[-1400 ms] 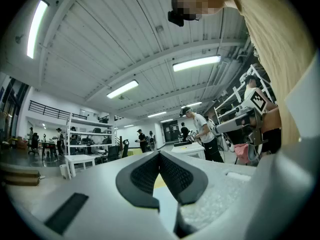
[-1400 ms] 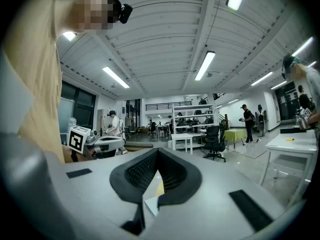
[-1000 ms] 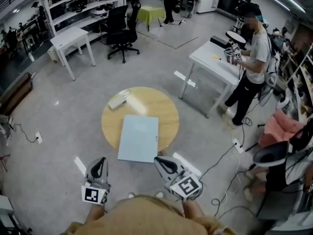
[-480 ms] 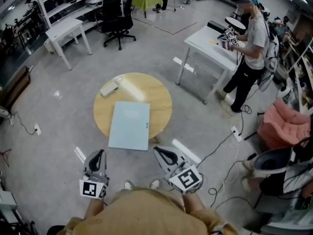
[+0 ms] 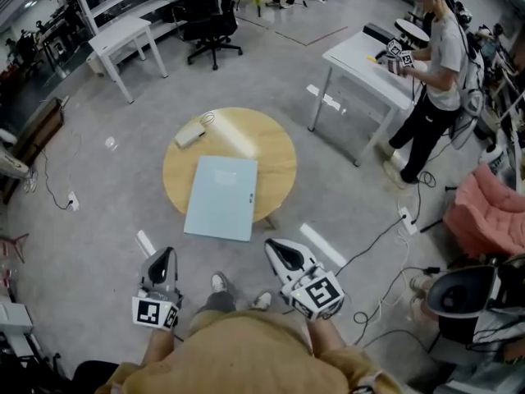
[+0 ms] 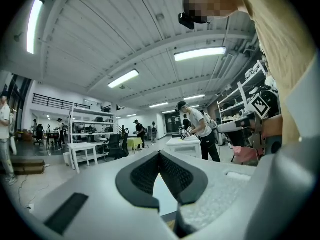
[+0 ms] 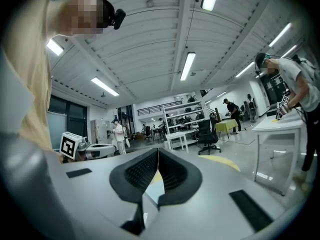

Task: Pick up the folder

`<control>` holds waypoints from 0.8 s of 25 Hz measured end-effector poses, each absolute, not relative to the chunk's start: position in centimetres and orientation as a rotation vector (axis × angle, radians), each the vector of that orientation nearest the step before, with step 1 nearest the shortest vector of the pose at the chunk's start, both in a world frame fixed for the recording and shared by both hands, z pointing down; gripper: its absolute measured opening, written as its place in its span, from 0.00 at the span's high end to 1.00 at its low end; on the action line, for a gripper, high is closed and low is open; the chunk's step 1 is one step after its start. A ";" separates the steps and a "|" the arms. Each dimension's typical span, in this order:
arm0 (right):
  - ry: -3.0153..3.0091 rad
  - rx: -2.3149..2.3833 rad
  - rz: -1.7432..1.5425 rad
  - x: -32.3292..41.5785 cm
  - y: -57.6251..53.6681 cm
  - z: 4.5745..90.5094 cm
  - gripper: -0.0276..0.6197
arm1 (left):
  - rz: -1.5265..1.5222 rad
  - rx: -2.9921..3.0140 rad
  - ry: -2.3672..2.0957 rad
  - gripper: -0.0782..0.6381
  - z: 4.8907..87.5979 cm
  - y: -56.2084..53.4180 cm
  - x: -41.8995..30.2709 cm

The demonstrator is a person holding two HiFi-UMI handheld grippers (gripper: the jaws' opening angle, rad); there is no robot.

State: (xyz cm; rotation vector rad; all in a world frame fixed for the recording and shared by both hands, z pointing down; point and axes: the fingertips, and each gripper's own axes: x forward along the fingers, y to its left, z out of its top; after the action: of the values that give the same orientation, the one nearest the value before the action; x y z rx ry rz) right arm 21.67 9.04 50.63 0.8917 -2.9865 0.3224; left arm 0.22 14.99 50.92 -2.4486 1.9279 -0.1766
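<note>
Zero of the pick is done, judging by the layout: both grippers sit low in the frame, close to the wearer's tan shirt point(image 5: 246, 359) and well short of the folder. Left gripper point(image 5: 163, 257) is at bottom left, jaws closed on nothing, and its own view shows the pads meeting at the tip. Right gripper point(image 5: 277, 251), bottom centre-right, is the same: jaws together, empty. Folder point(image 5: 221, 197), pale blue, lies flat mid-frame on the round wooden table point(image 5: 275, 158), near edge apparently overhanging the rim toward the grippers. Left to do: close the gap, open a jaw pair, get onto that near edge, clamp, lift. Past the folder, a white block point(image 5: 190, 133) with a cable sits on the table's upper-left part; can't tell what it is. Small dark mark on the folder's right edge may be a clasp, too small to call. Hands are cut off under the marker cubes point(image 5: 156, 313) and shirt. In both gripper views the folder is only a pale sliver behind the jaws. Far upper right, a person point(image 5: 439, 64) works at a white desk point(image 5: 365, 60), not involved.
</note>
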 end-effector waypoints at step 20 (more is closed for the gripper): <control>-2.944 0.861 0.331 13.3 4.2 50.8 0.96 | -0.045 -2.523 1.991 0.89 52.9 8.6 -7.8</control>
State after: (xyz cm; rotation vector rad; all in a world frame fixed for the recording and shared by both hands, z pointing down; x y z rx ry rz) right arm 13.34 4.21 50.80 0.8614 -2.9441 0.3309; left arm -7.79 8.56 52.90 -2.5234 1.9910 -0.0447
